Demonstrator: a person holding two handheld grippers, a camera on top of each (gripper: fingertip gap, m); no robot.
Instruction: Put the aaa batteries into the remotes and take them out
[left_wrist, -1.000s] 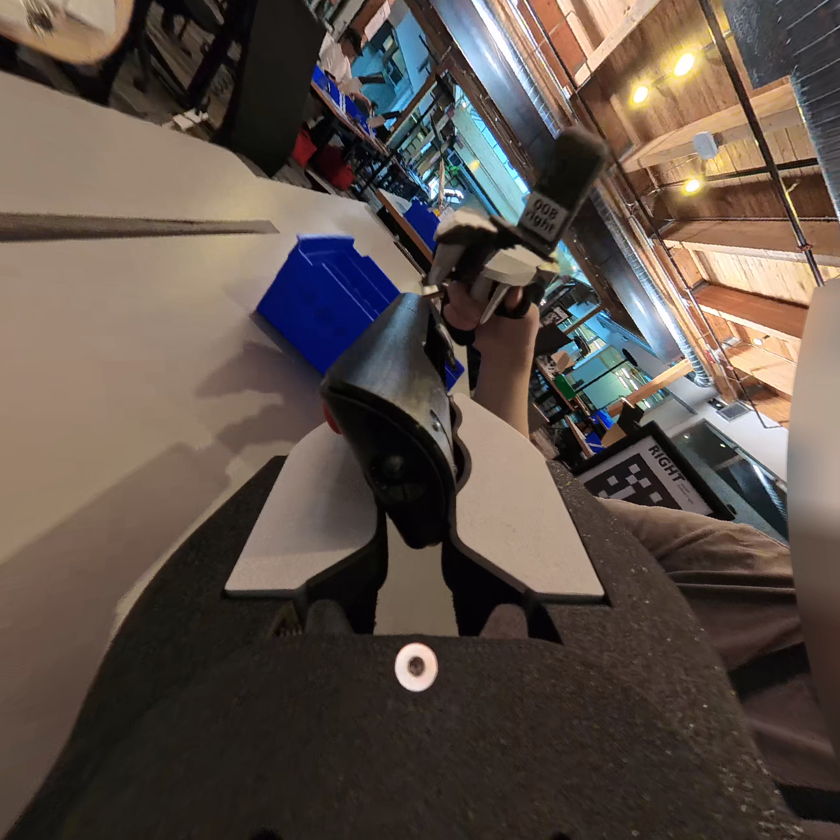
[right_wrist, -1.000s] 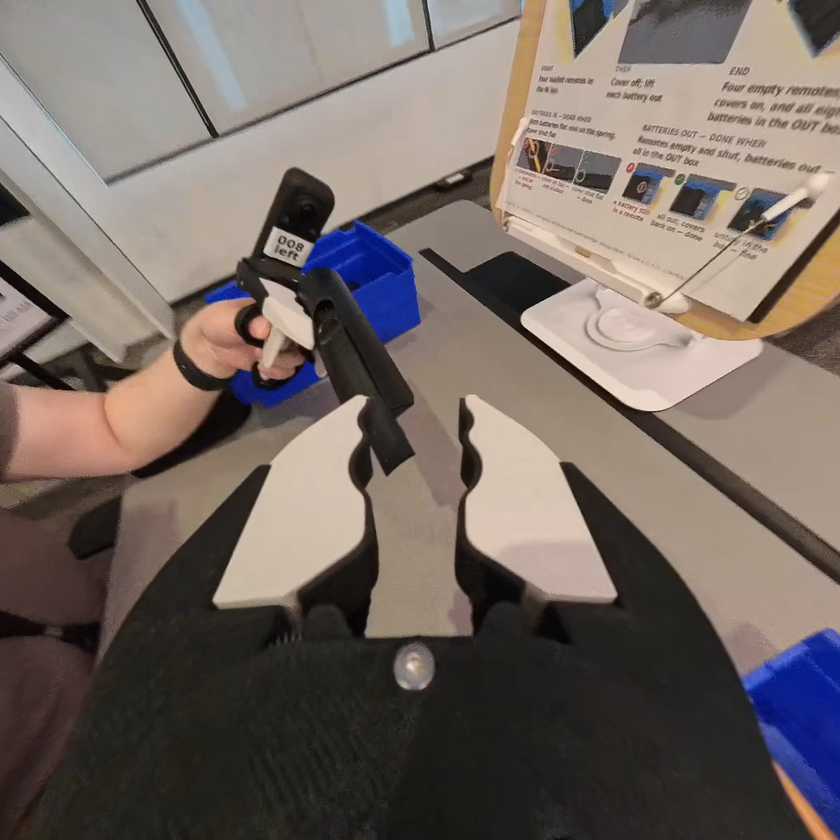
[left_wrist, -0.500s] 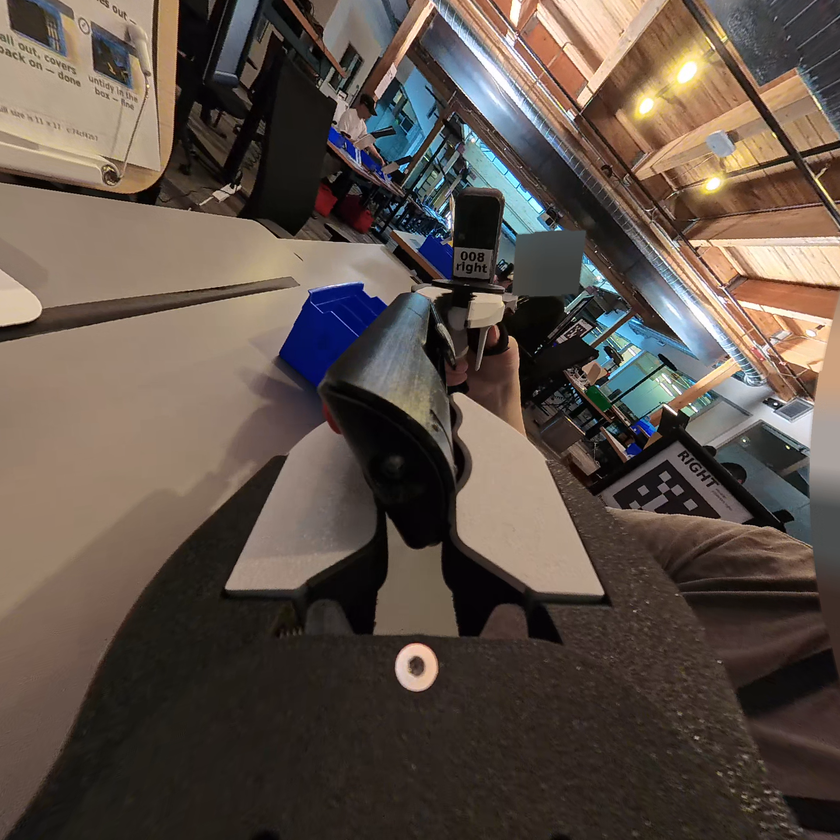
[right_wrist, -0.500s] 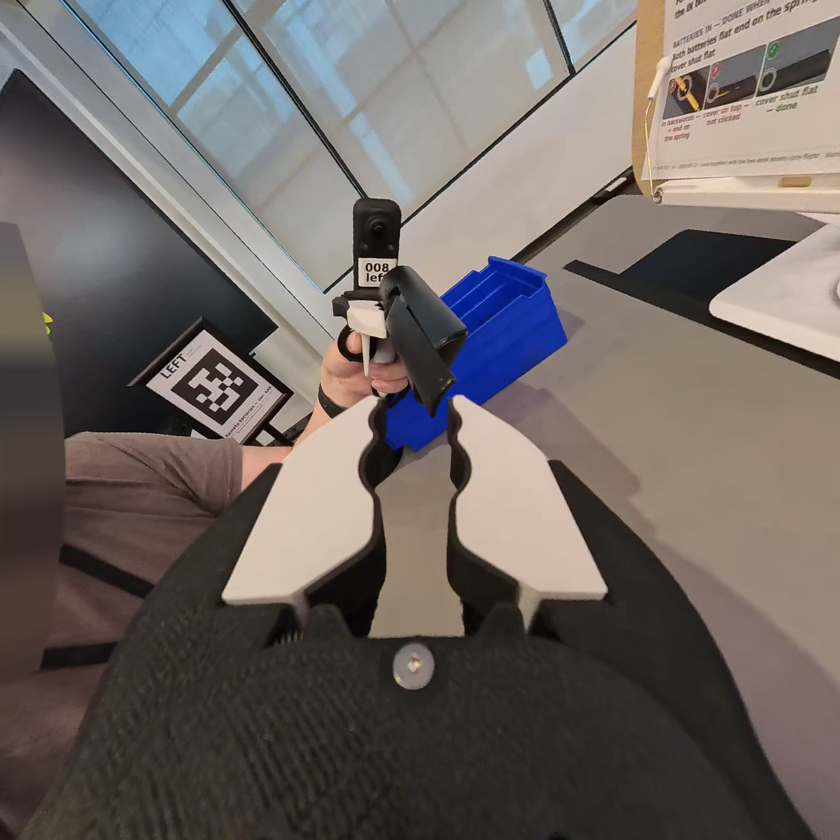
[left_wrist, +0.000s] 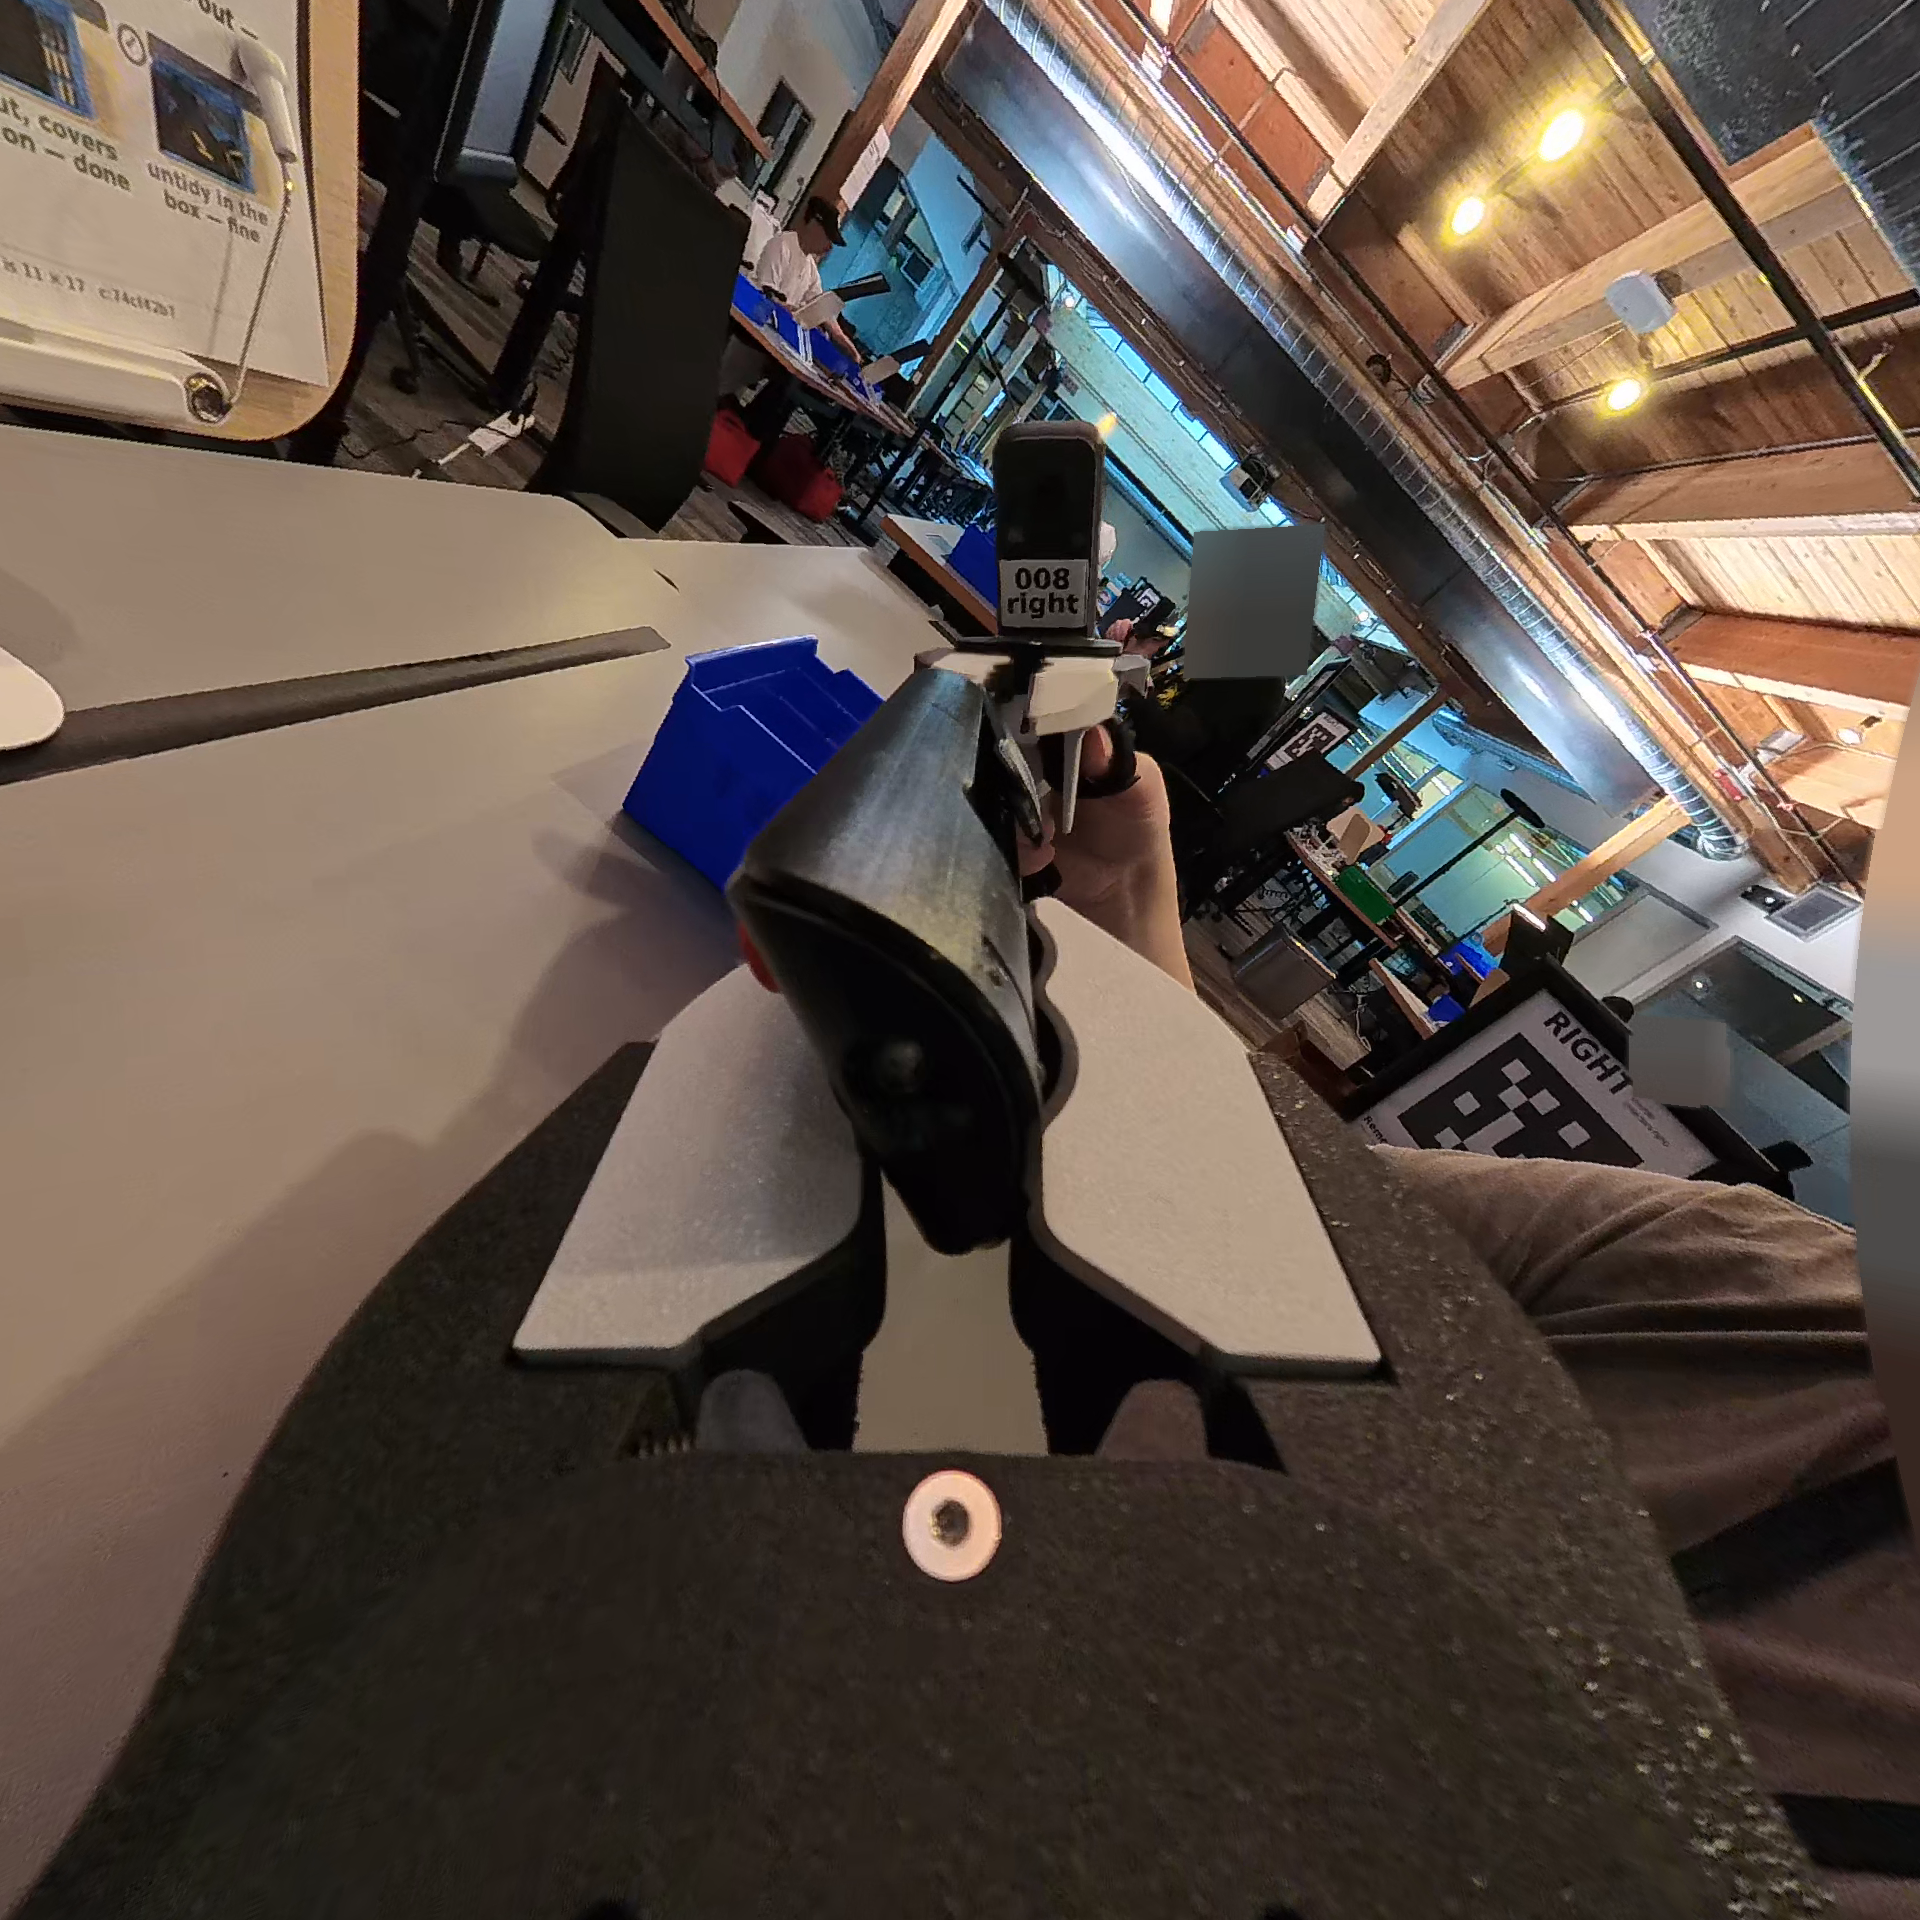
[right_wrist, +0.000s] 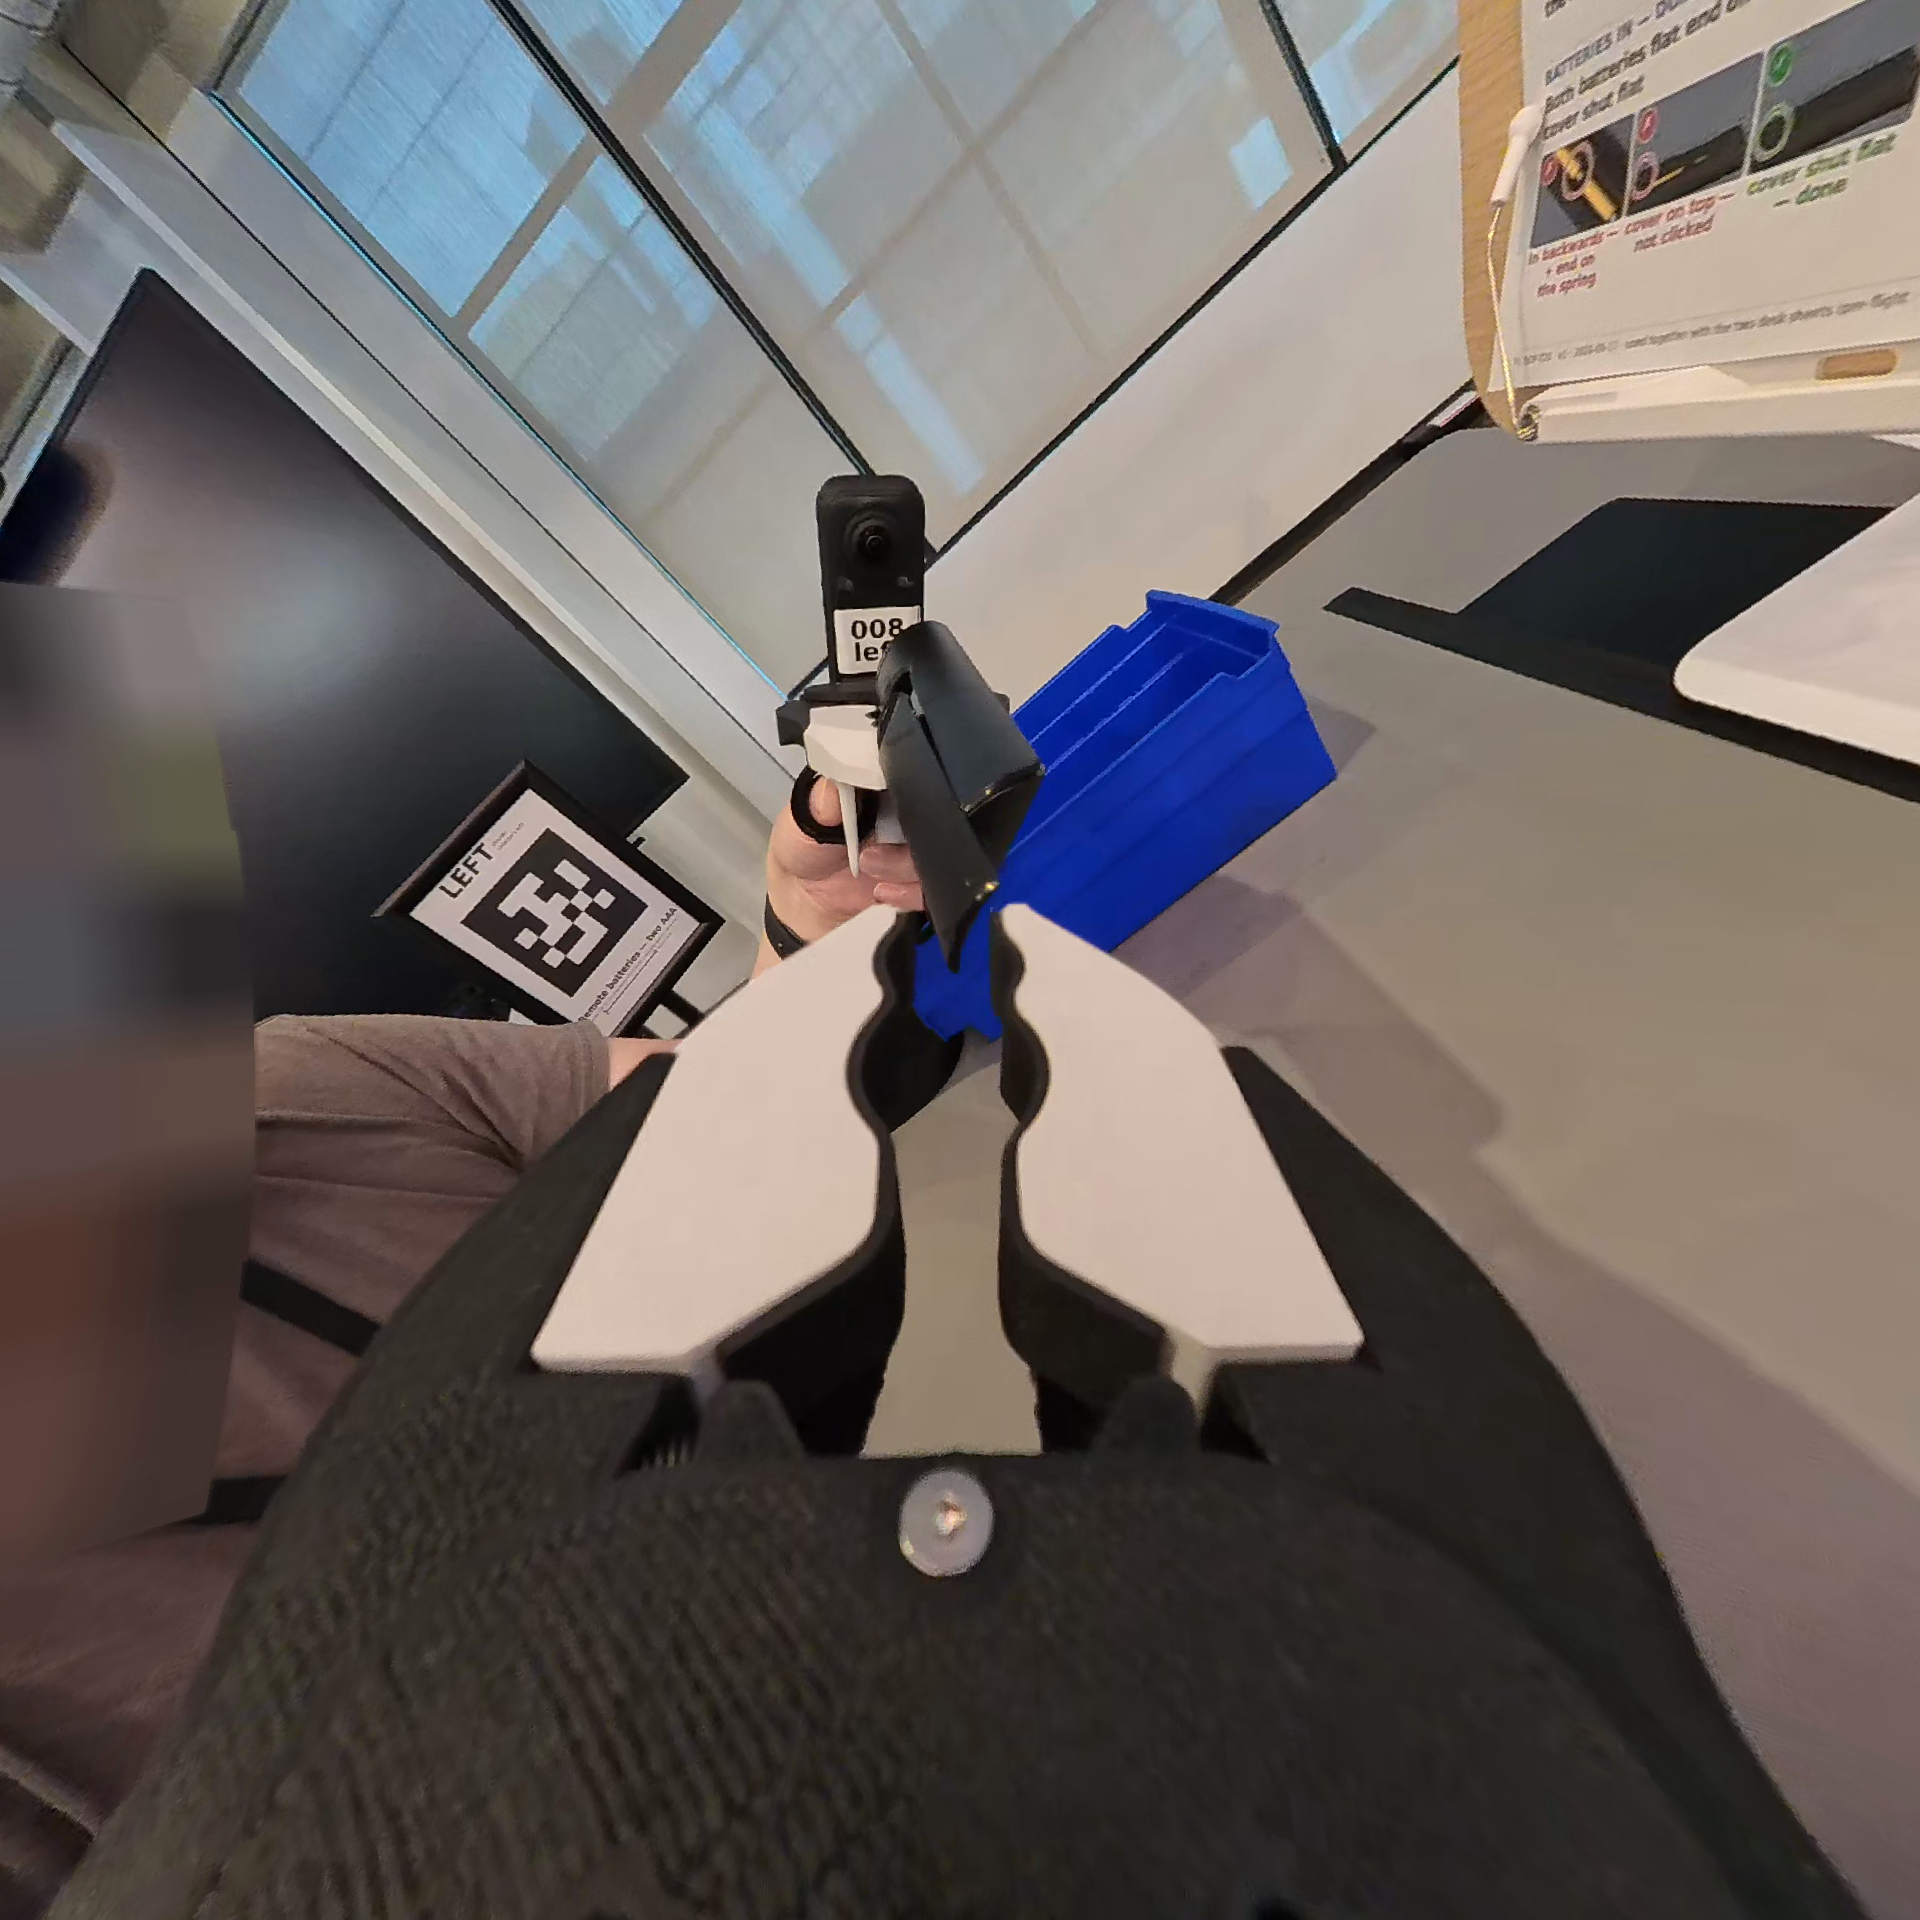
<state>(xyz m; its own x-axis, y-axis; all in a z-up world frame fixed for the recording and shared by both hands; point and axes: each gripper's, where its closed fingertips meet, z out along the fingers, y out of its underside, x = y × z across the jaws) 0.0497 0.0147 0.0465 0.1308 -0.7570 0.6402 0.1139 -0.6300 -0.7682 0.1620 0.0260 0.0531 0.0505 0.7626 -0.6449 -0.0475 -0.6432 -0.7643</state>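
Blue bin (left_wrist: 743, 750) behind held remote (left_wrist: 904, 966)

A large open workshop-style lab is showing here: exposed timber ceiling beams (left_wrist: 1714, 260) with spotlights are running at one o'clock, long rows of workbenches (left_wrist: 831, 364) with blue plastic bins are stretching at twelve, and a printed instruction board (right_wrist: 1704, 208) is standing on the grey desk (right_wrist: 1558, 935).

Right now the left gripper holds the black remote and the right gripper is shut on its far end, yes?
Not quite. The left gripper does hold the remote, but the right gripper is open: in the right wrist view its fingers stand apart around the remote's tip.
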